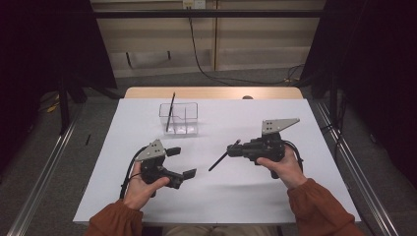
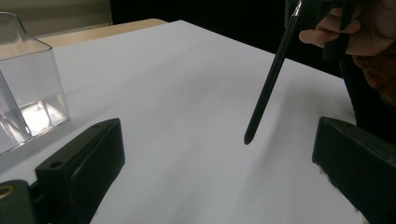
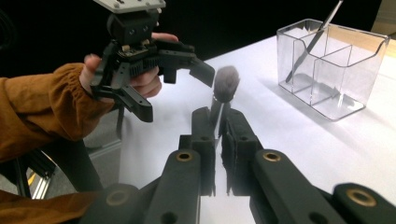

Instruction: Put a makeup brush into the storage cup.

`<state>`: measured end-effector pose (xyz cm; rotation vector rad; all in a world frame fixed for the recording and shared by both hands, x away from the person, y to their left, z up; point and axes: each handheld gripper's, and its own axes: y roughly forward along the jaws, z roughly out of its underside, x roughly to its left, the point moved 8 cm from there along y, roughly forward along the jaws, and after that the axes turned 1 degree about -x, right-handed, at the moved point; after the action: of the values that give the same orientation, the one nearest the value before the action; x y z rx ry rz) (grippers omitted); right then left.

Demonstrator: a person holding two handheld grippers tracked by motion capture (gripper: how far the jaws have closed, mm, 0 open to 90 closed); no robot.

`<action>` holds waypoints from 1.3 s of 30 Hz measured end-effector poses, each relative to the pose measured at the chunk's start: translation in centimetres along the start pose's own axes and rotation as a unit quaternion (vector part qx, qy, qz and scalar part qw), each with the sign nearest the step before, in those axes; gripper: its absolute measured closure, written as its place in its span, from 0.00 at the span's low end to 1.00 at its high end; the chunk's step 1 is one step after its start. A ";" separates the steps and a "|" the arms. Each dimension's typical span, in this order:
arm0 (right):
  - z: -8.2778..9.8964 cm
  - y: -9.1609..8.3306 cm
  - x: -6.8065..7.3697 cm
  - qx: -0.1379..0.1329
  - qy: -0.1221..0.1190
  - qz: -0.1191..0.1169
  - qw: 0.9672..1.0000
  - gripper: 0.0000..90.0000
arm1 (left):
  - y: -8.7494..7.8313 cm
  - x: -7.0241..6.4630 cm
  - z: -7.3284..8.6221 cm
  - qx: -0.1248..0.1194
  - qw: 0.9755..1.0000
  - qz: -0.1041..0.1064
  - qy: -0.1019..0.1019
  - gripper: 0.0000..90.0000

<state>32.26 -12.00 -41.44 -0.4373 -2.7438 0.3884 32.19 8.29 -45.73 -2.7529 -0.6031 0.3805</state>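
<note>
Left gripper (image 1: 183,162) low over the table, jaws spread wide — right gripper (image 1: 231,149) clamped tight, angled inward.

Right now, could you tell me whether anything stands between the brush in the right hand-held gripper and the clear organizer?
Nothing visible does. The right hand-held gripper is shut on the brush, and bare white table lies between it and the clear organizer. The open left hand-held gripper sits nearer the person, off that line.

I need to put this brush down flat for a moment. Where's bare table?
Bare: the table surface between the left gripper and the right gripper, under the brush, and the strip right of the clear organizer. Crowded only at the organizer, where another brush stands.
</note>
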 end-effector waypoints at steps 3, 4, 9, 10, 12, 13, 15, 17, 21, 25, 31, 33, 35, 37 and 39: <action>-0.2 0.2 -0.1 0.014 -0.001 -0.002 1.000 0.93 | 0.1 -0.1 -0.2 -0.001 1.000 0.002 0.002 0.03; -0.2 0.3 -0.1 0.019 -0.003 0.000 1.000 0.93 | 0.2 -0.1 -0.3 -0.001 1.000 -0.001 0.006 0.03; -0.7 0.6 -0.1 0.043 -0.010 -0.001 0.999 0.93 | 0.5 -0.3 -0.5 0.004 1.000 0.001 0.016 0.03; -0.8 0.6 -0.1 0.048 -0.011 -0.002 0.999 0.93 | 0.6 -0.3 -0.5 0.008 1.000 -0.003 0.022 0.03; -1.0 0.7 -0.1 0.058 -0.012 -0.001 0.998 0.93 | 0.8 -0.4 -0.6 0.007 1.000 -0.002 0.023 0.03; -1.1 0.8 -0.1 0.064 -0.012 -0.002 0.998 0.93 | 0.8 -0.4 -0.6 0.007 1.000 0.001 0.022 0.03; -1.1 0.9 -0.1 0.076 -0.013 -0.002 0.997 0.93 | 1.0 -0.5 -0.6 0.011 1.000 0.001 0.026 0.03; -1.3 1.1 -0.1 0.086 -0.013 -0.003 0.996 0.93 | 1.1 -0.6 -0.6 0.011 1.000 0.003 0.024 0.03; -1.5 1.5 0.0 0.108 -0.018 -0.006 0.994 0.93 | 1.3 -0.8 -0.6 0.017 1.000 0.010 0.025 0.03; -1.6 1.9 0.1 0.131 -0.021 -0.004 0.991 0.93 | 1.6 -1.0 -0.6 0.019 0.999 0.016 0.023 0.03; -1.6 2.5 0.1 0.159 -0.019 -0.006 0.987 0.93 | 1.9 -1.2 -0.9 0.019 0.999 0.021 0.024 0.03; -1.6 2.7 0.1 0.166 -0.018 -0.005 0.986 0.93 | 2.0 -1.2 -0.9 0.018 0.999 0.023 0.027 0.03; -1.6 2.8 0.1 0.177 -0.021 -0.003 0.984 0.93 | 2.2 -1.3 -0.9 0.018 0.999 0.026 0.024 0.03; -1.6 2.9 0.1 0.186 -0.025 -0.003 0.982 0.93 | 2.3 -1.3 -0.9 0.018 0.999 0.024 0.024 0.03; -1.5 3.1 0.2 0.194 -0.029 -0.003 0.981 0.93 | 2.4 -1.4 -1.0 0.018 0.999 0.026 0.026 0.03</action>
<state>33.44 -8.76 -40.96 -0.3159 -2.6317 0.9241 32.14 5.39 -45.39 -2.7403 -0.5074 0.3281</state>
